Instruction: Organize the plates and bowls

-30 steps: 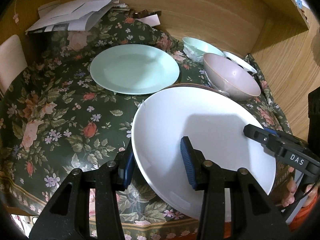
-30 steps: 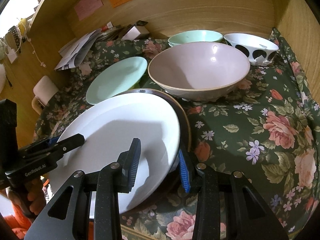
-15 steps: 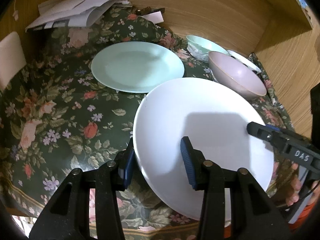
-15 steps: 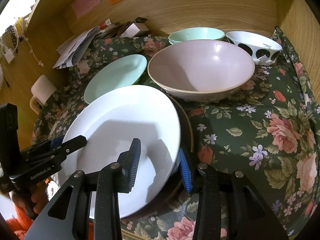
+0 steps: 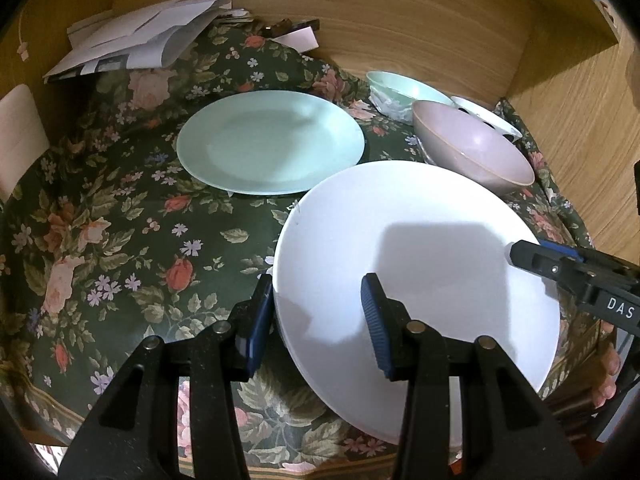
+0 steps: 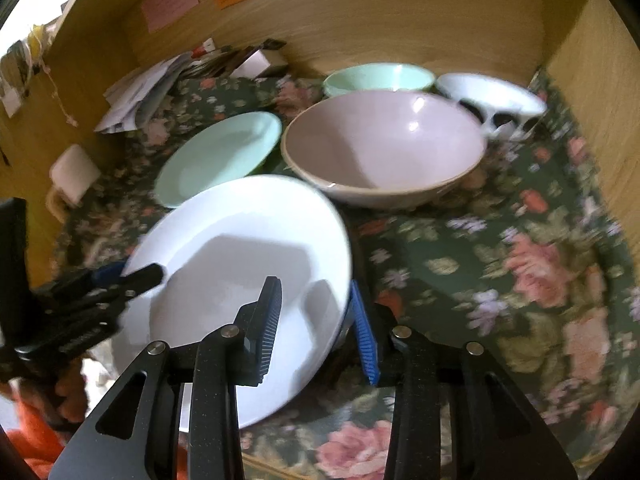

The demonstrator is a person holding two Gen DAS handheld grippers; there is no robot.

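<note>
You have two plates in sight: one white plate (image 5: 420, 240) and one mint plate (image 5: 270, 146). You have three bowls: one pink bowl (image 6: 384, 148), one mint bowl (image 6: 378, 77) and one white bowl with dark spots (image 6: 492, 100). One stack of papers (image 5: 144, 38) lies at the back.

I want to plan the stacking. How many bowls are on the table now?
3. The pink bowl stands nearest, beside the white plate. The green bowl and the white spotted bowl are behind it by the wall. None seem hidden.
</note>
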